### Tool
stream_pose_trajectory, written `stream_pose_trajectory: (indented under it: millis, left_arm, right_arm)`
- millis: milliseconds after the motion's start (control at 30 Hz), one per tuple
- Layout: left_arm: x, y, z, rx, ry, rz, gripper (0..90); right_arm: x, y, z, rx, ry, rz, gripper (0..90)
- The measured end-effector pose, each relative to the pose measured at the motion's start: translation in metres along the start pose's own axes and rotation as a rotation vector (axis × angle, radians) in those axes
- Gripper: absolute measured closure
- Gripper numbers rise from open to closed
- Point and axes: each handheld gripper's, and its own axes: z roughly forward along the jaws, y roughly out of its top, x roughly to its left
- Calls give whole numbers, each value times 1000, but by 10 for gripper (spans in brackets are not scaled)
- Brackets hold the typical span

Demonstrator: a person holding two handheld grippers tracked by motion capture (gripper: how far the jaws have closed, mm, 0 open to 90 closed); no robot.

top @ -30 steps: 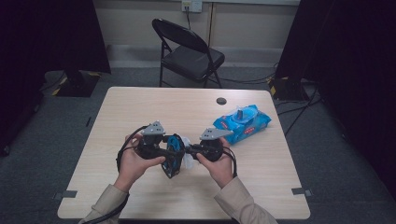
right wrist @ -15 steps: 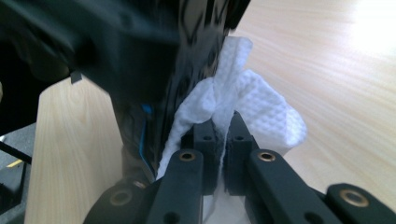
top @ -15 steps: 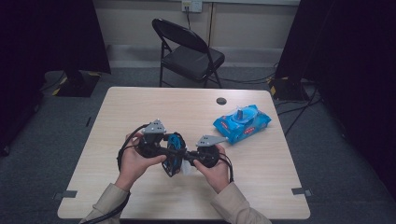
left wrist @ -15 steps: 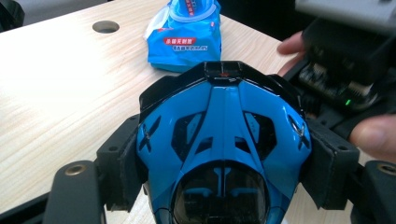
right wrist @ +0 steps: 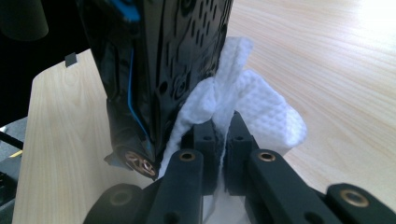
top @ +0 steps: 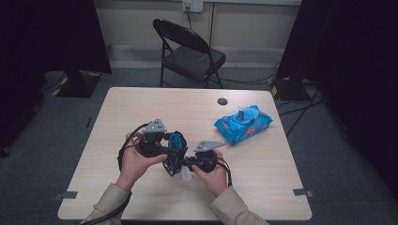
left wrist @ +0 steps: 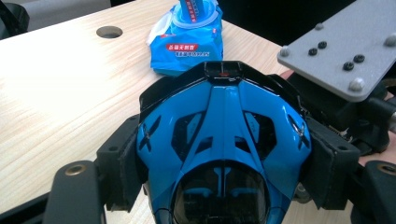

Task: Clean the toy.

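1. Left gripper [top: 170, 152], held in the person's left hand [top: 133, 159] over the near-middle of the table [top: 141, 108]; jaws clamped on a glossy blue and black helmet-like shell [left wrist: 219, 140], one pad on each side of it.
2. In the left gripper view the shell sits squarely between the black pads [left wrist: 123, 170], its dark visor end toward the camera and its black vented end pointing away.
3. Right gripper [right wrist: 226, 140], held in the right hand [top: 213, 171]; jaws pressed together on a fold of white textured wipe [right wrist: 261, 107].
4. The wipe bulges out ahead of and to the right of the right gripper's jaws and touches the dark glossy side of the shell, which stands just left of those jaws in the right gripper view.
5. In the high view the two grippers face each other, tips meeting at the shell [top: 174, 154]; a bit of white wipe [top: 187, 174] shows just below it, next to the right gripper.
6. Blue wipe pack [top: 243, 123] lies flat on the table, well beyond the right gripper and apart from both hands; its round lid flap stands open.
7. In the left gripper view the pack [left wrist: 184, 39] lies straight ahead, past the shell.
8. Small round hole [top: 222, 101] in the tabletop, beyond the grippers, near the pack.
9. Black folding chair [top: 190, 51] stands past the far edge of the table.
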Motion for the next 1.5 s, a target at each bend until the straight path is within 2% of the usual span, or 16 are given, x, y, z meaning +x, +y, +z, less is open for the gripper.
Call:
stream_pose_trajectory:
  millis: [333,467,733,800,967,1100,1167,1267,1400,1500]
  left_arm:
    - [0,1,-2,-16,-2,-2,260]
    - [-1,1,-2,-14,-2,2,259]
    - [0,-2,-3,-10,1,5,260]
    - [1,-4,-2,-6,-1,2,260]
    - [-2,-5,0,4,-5,17,260]
    - [-2,-4,2,4,-10,16,260]
    - [-3,-4,4,8,-18,17,260]
    - [-8,-2,7,9,-30,25,260]
    - [-12,1,11,11,-44,32,260]
    - [-12,0,12,19,-40,35,260]
  right_arm:
    - [0,-8,6,42,10,6,869]
    - [-3,-7,3,46,-1,0,868]
    - [-15,8,-16,3,-47,10,868]
    - [-19,19,-27,-21,-69,-5,868]
    - [-24,37,-42,-63,-98,-21,868]
    - [-27,49,-53,-112,-102,-16,868]
    - [-26,54,-56,-131,-94,-17,868]
    - [-23,58,-54,-132,-90,-24,868]
    - [-19,59,-45,-129,-73,-26,868]
    - [-15,57,-38,-125,-74,-31,868]
